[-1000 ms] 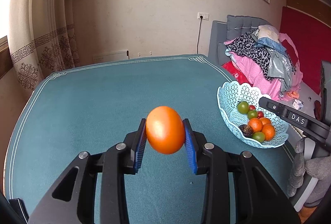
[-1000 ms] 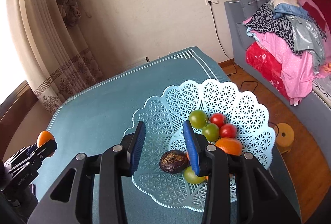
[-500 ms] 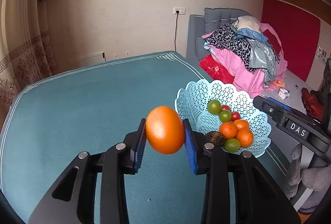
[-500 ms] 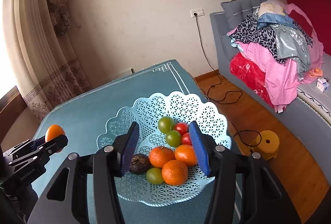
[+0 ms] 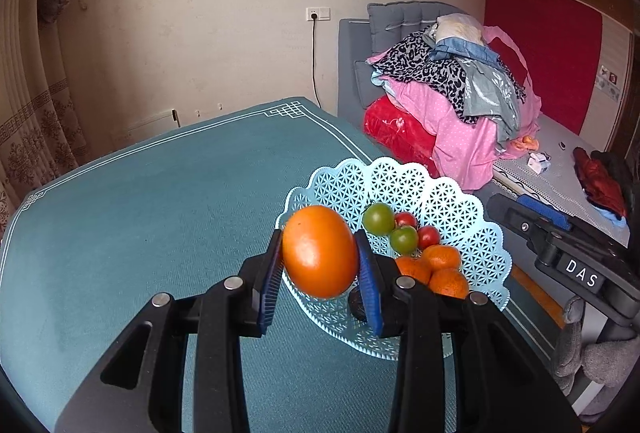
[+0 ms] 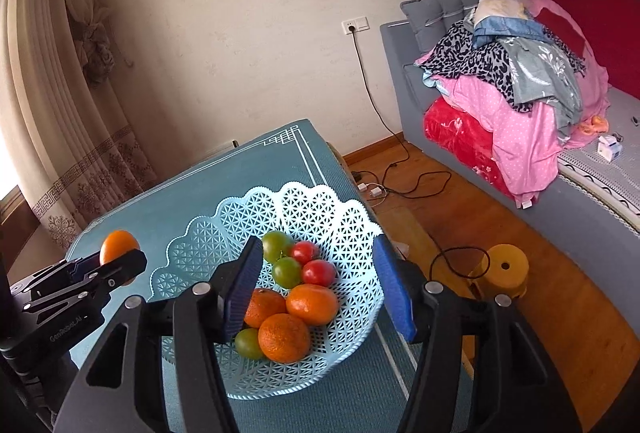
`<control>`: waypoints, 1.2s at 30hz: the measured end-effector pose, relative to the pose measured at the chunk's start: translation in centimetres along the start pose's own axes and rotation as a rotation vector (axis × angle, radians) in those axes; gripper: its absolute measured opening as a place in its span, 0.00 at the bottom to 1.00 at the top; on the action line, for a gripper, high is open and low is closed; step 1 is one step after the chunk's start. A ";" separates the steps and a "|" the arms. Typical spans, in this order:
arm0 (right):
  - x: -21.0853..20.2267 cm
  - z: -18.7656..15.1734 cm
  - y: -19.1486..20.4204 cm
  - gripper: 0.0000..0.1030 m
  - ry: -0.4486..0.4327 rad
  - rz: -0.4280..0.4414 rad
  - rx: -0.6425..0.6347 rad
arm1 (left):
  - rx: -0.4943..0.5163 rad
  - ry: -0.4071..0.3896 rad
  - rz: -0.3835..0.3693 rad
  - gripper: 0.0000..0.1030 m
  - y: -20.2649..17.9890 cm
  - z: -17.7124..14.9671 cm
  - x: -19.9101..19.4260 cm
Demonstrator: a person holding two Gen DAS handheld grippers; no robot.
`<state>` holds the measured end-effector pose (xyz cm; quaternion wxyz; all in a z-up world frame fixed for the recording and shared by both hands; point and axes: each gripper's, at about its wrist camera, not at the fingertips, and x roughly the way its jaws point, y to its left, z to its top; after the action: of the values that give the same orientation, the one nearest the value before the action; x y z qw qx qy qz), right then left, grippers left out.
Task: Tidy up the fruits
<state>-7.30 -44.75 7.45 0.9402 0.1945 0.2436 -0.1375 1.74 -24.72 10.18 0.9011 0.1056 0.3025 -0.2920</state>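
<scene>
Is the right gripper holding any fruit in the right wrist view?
No. The right gripper has its jaws apart above the light blue basket, with no fruit clamped between them.

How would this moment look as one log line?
left gripper: shut on orange fruit | right gripper: jaws just opening, empty | over basket

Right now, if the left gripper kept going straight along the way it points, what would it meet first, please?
Most likely the near rim of the blue basket, just beyond the orange fruit that the left gripper holds; depth is uncertain here.

Right hand-held gripper (image 6: 316, 285) just opening, empty, above fruit basket (image 6: 332, 209).
</scene>
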 end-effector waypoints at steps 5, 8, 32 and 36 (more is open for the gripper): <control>0.0 0.0 -0.2 0.57 0.002 0.000 0.008 | -0.014 -0.030 0.036 0.84 0.2 0.0 -0.2; -0.1 0.0 -0.2 0.57 -0.001 -0.001 0.013 | -0.018 -0.019 0.059 0.84 0.7 -0.1 -0.2; -2.6 0.2 0.3 0.84 -0.007 0.018 0.004 | 0.007 -0.069 0.226 0.97 2.1 -1.3 -3.5; -3.2 0.1 0.6 0.85 -0.009 0.022 -0.009 | 0.017 -0.083 0.244 0.97 2.1 -1.5 -4.3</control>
<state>-9.72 -43.76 9.34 0.9436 0.1923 0.2380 -0.1267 -0.52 -20.46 11.66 0.9409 0.1369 0.2473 -0.1866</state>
